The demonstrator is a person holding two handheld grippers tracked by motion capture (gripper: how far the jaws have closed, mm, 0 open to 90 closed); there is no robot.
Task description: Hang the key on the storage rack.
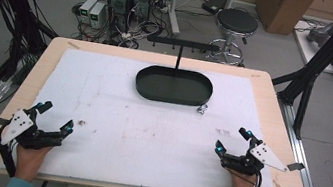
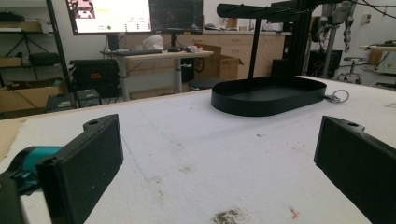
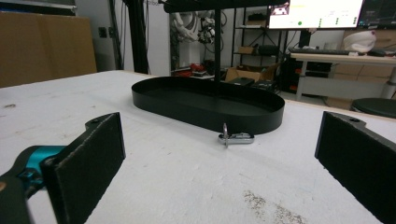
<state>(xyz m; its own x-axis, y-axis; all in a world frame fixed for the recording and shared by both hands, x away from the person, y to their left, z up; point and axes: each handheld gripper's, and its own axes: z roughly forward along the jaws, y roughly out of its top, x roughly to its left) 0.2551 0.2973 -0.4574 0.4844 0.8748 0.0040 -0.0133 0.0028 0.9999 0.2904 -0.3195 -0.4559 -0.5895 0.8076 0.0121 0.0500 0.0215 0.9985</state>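
A black oval tray (image 1: 174,85) with an upright post and a top bar (image 1: 182,43) stands at the far middle of the white board. A small silver metal clip (image 1: 201,109) lies on the board just off the tray's near right rim; in the right gripper view the clip (image 3: 236,137) sits in front of the tray (image 3: 205,105). My left gripper (image 1: 56,116) rests at the near left, jaws wide apart and empty. At the near right my right gripper (image 1: 233,140) is likewise open with nothing between its jaws. The tray (image 2: 268,95) appears far ahead in the left gripper view.
The white foam board (image 1: 150,121) covers a wooden table (image 1: 274,105). Dark stains mark the board near the left gripper (image 1: 82,122). Black frame struts stand at both sides, and a stool (image 1: 236,23) and computer boxes sit on the floor beyond.
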